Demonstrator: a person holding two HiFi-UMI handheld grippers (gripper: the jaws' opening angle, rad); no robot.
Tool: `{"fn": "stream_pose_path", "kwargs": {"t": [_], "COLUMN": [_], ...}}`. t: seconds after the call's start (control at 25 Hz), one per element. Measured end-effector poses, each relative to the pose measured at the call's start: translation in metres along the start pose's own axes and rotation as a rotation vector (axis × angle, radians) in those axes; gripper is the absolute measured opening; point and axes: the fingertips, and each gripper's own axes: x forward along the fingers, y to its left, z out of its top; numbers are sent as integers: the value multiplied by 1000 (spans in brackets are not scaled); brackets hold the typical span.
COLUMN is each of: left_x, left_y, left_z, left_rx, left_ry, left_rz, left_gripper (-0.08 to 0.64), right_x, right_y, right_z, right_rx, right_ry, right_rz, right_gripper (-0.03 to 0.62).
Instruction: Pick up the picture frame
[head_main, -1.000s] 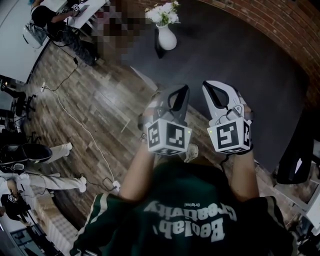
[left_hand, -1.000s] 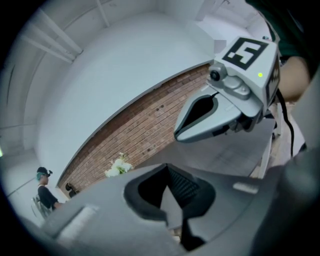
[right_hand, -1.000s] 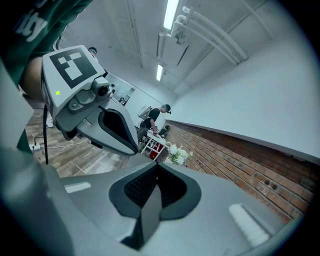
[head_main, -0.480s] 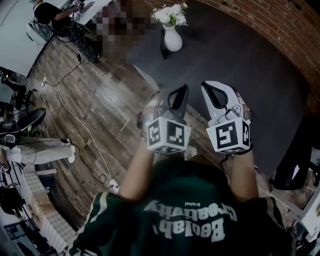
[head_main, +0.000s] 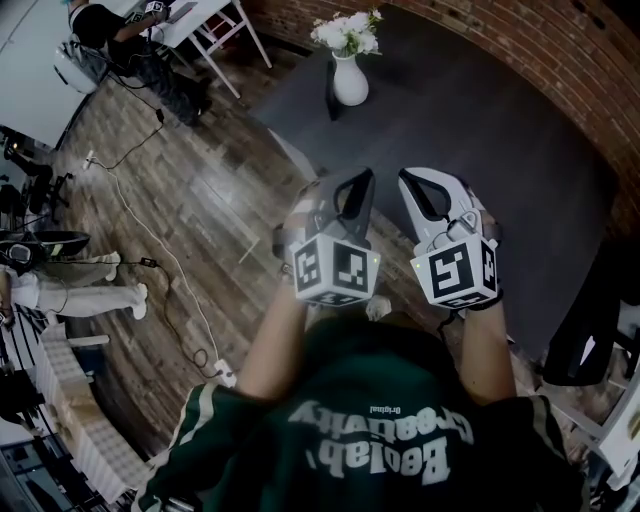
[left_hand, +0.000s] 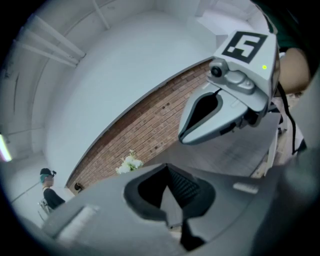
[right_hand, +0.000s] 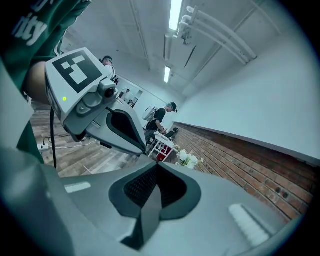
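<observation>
The picture frame (head_main: 328, 98) is a thin dark shape standing edge-on beside a white vase of white flowers (head_main: 349, 62) at the far end of the dark table (head_main: 470, 130). Both grippers hover close to my chest over the table's near corner, far from the frame. My dark left gripper (head_main: 350, 182) is shut and holds nothing, and so is my white right gripper (head_main: 424, 182). In the left gripper view the shut left gripper (left_hand: 168, 171) points toward the flowers (left_hand: 129, 163). The right gripper view shows the shut right gripper (right_hand: 157, 168) and the flowers (right_hand: 188, 159); the frame is not discernible there.
A curved brick wall (head_main: 540, 45) runs behind the table. A black chair (head_main: 590, 320) stands at the right. On the wooden floor at the left lie cables (head_main: 150, 240), with a person's legs (head_main: 85, 292) nearby. A seated person (head_main: 100, 25) and a white table (head_main: 215, 20) are far left.
Both grippers have kept their place, shut. The head view has shifted slightly, so the vase sits a little lower and more to the right. The legs at the left have moved.
</observation>
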Motion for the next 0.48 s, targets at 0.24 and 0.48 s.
{"fn": "stream_pose_path", "kwargs": {"t": [0.24,0.48], "left_x": [-1,0], "left_y": [-4,-11], "left_z": [3,7], "left_rx": [17,16], "left_ry": [-2,0], "left_rz": [-4,-27], "left_gripper": [3,3], "right_x": [-5,-13], "right_y": [4,5], "right_z": [-4,-10], "right_rx": [12,33], "right_ry": [5,9], "right_rz": [22,20], "right_gripper": [6,6]}}
